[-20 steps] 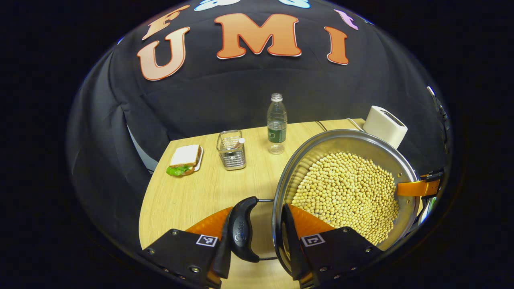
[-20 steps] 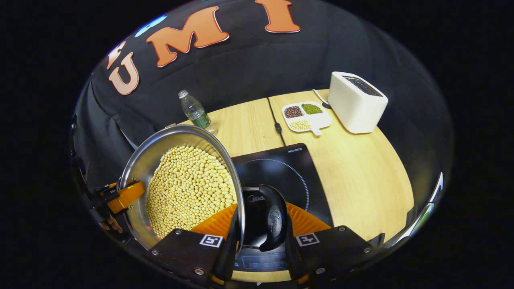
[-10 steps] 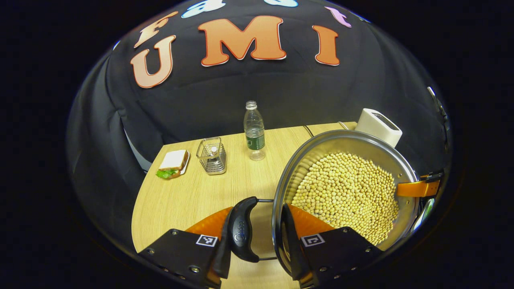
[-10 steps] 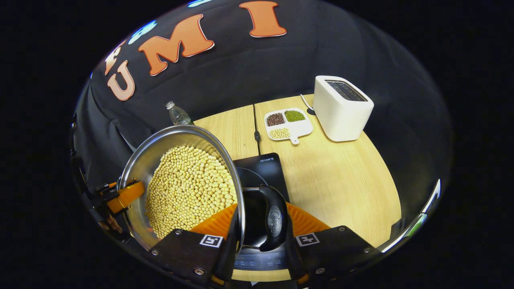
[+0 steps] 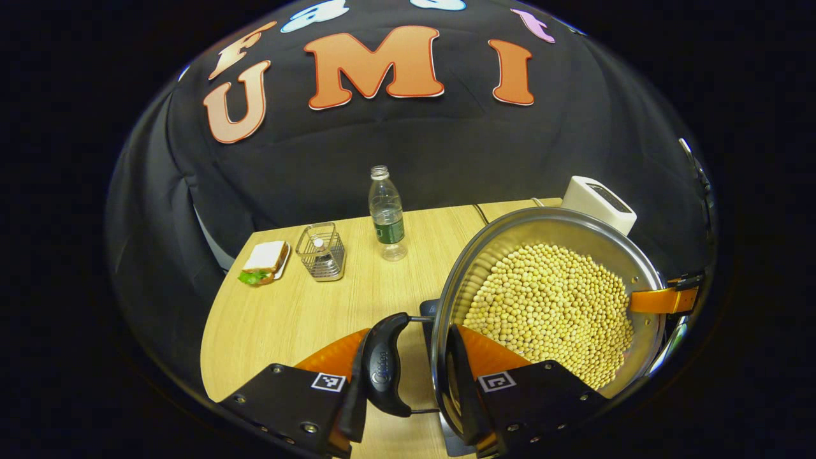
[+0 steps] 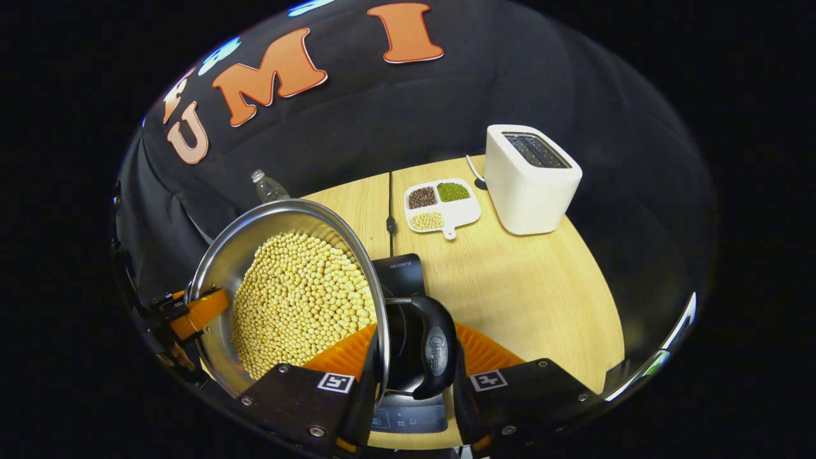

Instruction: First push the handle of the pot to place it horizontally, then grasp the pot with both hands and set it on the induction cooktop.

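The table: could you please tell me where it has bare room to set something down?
The table is bare in front of the toaster and in front of the sandwich and wire basket. It is crowded around the pot over the induction cooktop.

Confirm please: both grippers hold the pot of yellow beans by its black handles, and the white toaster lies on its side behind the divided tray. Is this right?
Not quite. The toaster stands upright, slots facing up, beside the divided tray, as the right gripper view shows. The rest holds: the left gripper and right gripper grip the pot by its black handles.
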The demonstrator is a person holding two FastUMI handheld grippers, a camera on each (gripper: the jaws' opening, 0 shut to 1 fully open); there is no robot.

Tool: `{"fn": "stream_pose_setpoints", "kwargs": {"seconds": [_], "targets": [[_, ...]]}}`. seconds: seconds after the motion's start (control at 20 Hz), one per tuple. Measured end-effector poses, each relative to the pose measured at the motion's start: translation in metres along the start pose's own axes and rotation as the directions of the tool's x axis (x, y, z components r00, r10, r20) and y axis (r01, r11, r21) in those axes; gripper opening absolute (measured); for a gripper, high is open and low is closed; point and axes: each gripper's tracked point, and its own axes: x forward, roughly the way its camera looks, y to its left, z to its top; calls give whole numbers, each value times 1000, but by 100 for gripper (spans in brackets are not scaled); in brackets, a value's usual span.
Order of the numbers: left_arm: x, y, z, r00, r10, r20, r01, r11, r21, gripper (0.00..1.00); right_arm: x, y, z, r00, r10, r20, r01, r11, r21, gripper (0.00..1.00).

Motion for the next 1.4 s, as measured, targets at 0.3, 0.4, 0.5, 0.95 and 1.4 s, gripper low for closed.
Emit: {"fn": "stream_pose_setpoints", "kwargs": {"seconds": [0.3,0.4,0.5,0.95,1.4], "targets": [[-3,-3,-1,999,-28,-27,28,999,-30,60,15,-11,5,999,-36,-14,36,999,-18,47],[-4,-4,-4,999,-30,-45,28,999,-36,60,23,-9,4,999,-40,-26,40,999,-18,52],[-4,-5,-4,998,-28,-62,26,999,-37,60,32,-7,2,998,-41,-40,40,999,-15,52],[-15,-3,-6,989,-9,-146,1,999,-54,60,73,-1,-20,994,-24,-106,23,1000,-4,52],[-7,-12,-7,979,-7,-204,-11,996,-87,60,85,-1,-30,991,-22,-134,21,1000,-14,52]]}}
